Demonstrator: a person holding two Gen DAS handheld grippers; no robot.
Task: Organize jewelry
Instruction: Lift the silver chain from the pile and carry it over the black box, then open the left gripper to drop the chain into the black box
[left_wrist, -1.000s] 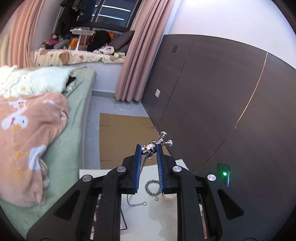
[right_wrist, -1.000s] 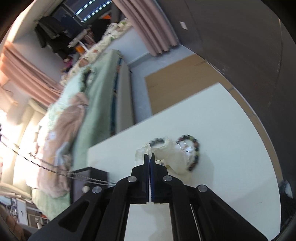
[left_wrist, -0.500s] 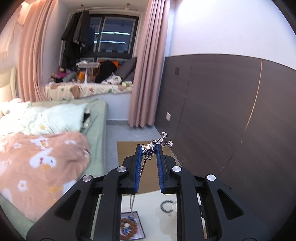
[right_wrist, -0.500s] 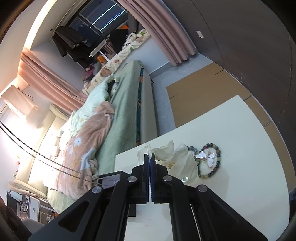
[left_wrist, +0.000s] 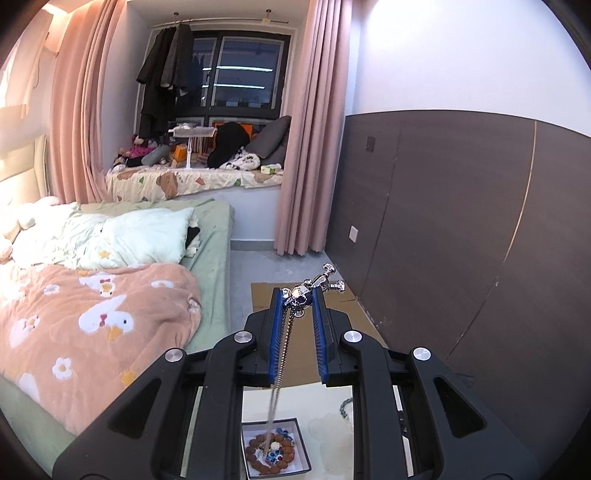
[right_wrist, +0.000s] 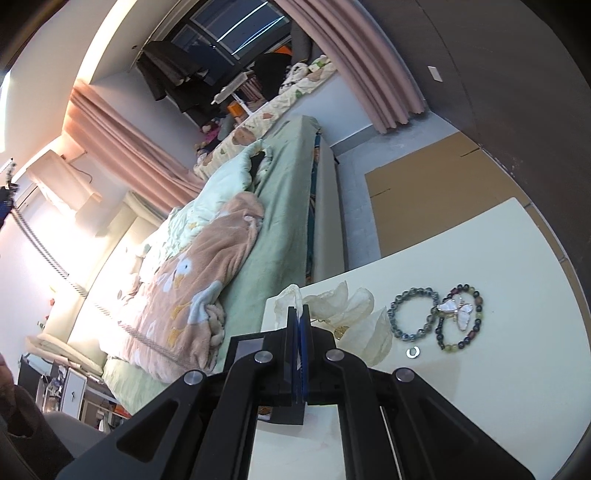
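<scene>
Your left gripper (left_wrist: 298, 297) pinches the silver pendant (left_wrist: 302, 295), pointing slightly downward; it has risen, its chain (left_wrist: 280, 354) now dangling over the box (left_wrist: 275, 448). Your right gripper (right_wrist: 298, 314), pressed together on the white bag (right_wrist: 347, 314), has lifted.

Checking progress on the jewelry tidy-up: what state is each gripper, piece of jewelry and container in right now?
Left gripper: shut on the silver figure pendant.
Silver figure pendant: lifted, its chain hanging into the box.
White square box: open, holding a brown bead bracelet.
Right gripper: shut on the translucent white bag.
Translucent white bag: crumpled, on the cream table.
Two bead bracelets: flat on the table, side by side.
</scene>
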